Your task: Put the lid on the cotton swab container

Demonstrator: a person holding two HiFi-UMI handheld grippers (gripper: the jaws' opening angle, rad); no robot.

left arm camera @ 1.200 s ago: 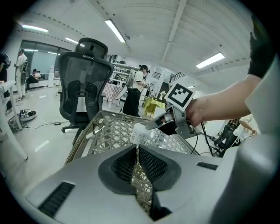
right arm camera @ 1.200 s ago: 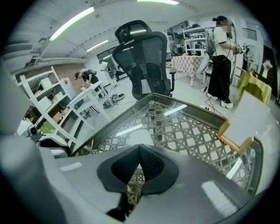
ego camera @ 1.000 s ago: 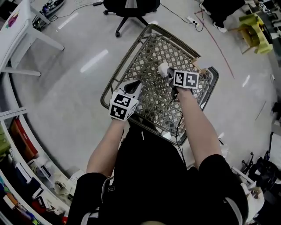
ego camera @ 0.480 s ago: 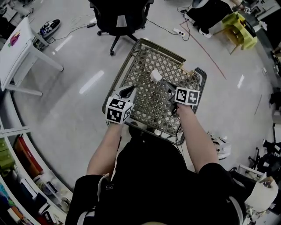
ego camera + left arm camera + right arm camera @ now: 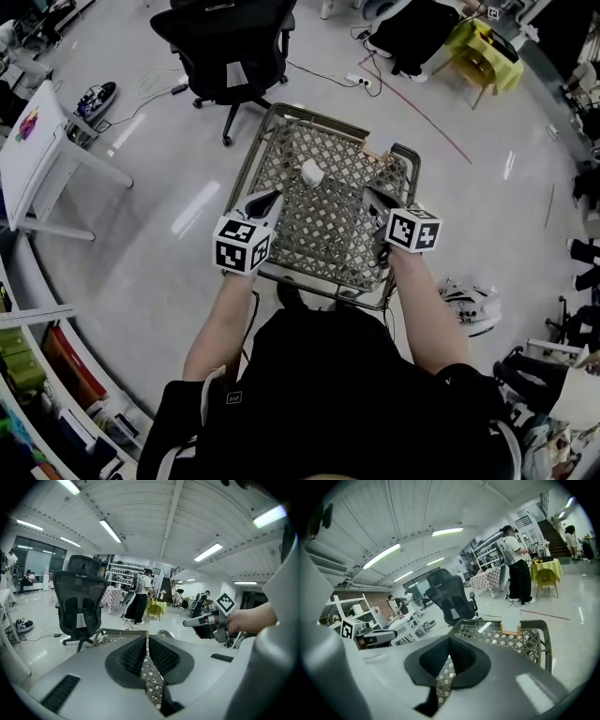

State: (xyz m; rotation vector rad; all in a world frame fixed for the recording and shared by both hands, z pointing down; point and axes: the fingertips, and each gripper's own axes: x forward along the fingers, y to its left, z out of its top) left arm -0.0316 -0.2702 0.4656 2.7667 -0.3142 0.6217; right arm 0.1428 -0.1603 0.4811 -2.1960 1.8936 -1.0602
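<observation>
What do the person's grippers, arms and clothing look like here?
Both the left gripper and right gripper have light grey bodies tapering to two jaws lined with black ribbed pads. Each carries a white cube printed with black square markers. The person wears a black short-sleeved top; the forearms are bare.

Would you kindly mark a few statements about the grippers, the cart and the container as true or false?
1. The left gripper is shut and empty. True.
2. The right gripper holds the white container. False: it is shut on nothing; the container rests on the mesh cart, apart from both grippers.
3. A black office chair stands beyond the cart. True.
4. The cart stands on carpet. False: the floor is smooth and glossy.
</observation>
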